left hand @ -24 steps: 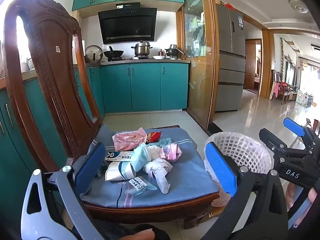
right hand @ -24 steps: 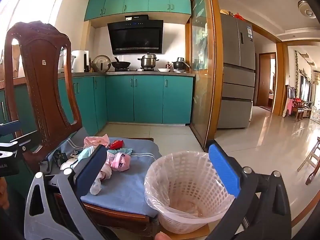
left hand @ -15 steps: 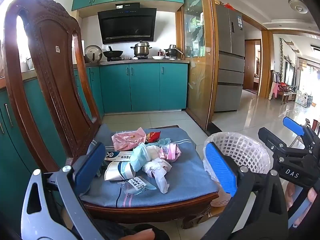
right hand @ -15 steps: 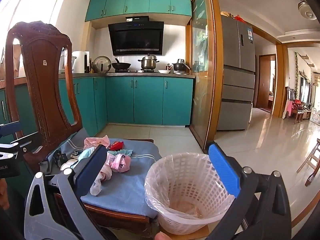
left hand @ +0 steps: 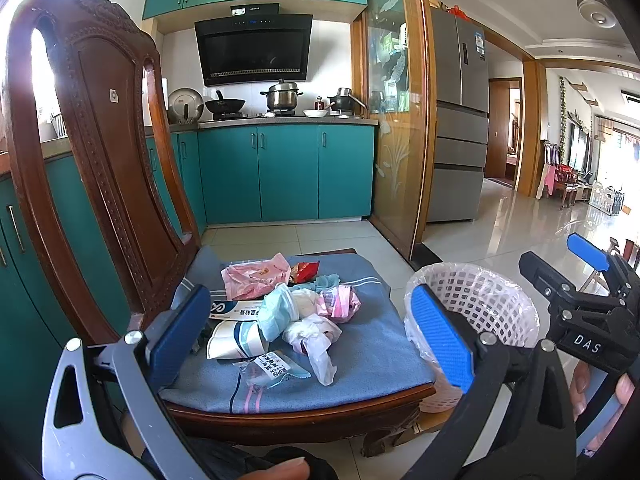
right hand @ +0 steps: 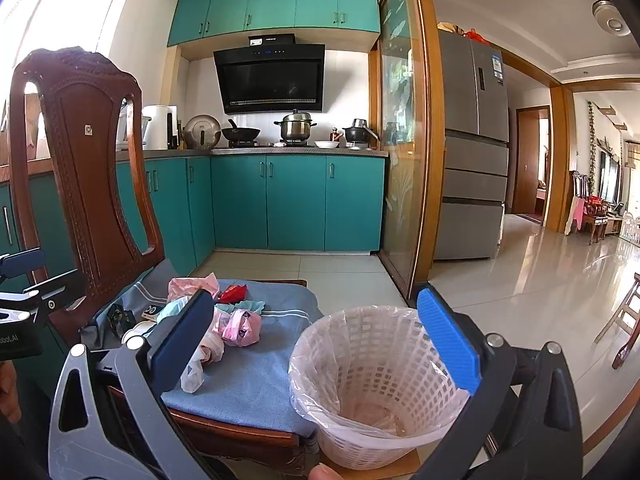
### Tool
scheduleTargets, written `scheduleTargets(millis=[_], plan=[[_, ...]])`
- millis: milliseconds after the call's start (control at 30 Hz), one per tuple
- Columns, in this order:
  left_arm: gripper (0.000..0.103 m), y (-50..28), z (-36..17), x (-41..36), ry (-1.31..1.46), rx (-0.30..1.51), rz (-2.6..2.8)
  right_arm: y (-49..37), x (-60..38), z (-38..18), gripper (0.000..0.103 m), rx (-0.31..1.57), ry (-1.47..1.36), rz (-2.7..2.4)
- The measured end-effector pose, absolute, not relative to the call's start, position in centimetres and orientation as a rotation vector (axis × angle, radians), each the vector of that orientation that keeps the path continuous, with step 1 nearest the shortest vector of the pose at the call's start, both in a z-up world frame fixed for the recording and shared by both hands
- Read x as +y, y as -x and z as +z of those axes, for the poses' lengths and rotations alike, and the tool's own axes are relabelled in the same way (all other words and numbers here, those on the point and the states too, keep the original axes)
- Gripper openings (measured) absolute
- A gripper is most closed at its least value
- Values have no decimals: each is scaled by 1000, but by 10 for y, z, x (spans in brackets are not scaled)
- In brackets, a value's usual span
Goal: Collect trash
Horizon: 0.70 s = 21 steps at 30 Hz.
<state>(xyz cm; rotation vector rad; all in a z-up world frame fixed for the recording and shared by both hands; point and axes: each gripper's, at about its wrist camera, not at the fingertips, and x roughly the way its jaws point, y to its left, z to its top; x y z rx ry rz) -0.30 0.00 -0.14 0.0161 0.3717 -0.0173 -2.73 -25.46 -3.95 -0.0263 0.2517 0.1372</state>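
Observation:
A pile of trash [left hand: 280, 312] lies on the blue seat cushion [left hand: 360, 360] of a carved wooden chair: pink wrappers, a red wrapper, a blue face mask, white bags, a printed sachet and a paper box. The same trash [right hand: 236, 324] shows in the right wrist view. A white mesh bin [right hand: 380, 384] lined with clear plastic stands on the floor right of the chair, also seen as the bin [left hand: 480, 308] from the left. My left gripper [left hand: 308, 332] is open, short of the pile, holding nothing. My right gripper [right hand: 316, 340] is open above the bin's near rim, also holding nothing.
The tall chair back [left hand: 100, 140] rises at the left. Teal kitchen cabinets [left hand: 288, 172] and a stove with pots stand behind, a glass partition [left hand: 396, 120] and a fridge [left hand: 460, 120] to the right. Glossy tiled floor [right hand: 540, 300] opens toward a living room.

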Motion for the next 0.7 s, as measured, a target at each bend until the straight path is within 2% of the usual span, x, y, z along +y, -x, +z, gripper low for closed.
scheduleTargets(millis=[700], plan=[[100, 3, 0, -1, -15, 374, -17, 27, -256, -40, 100, 251, 23, 137]])
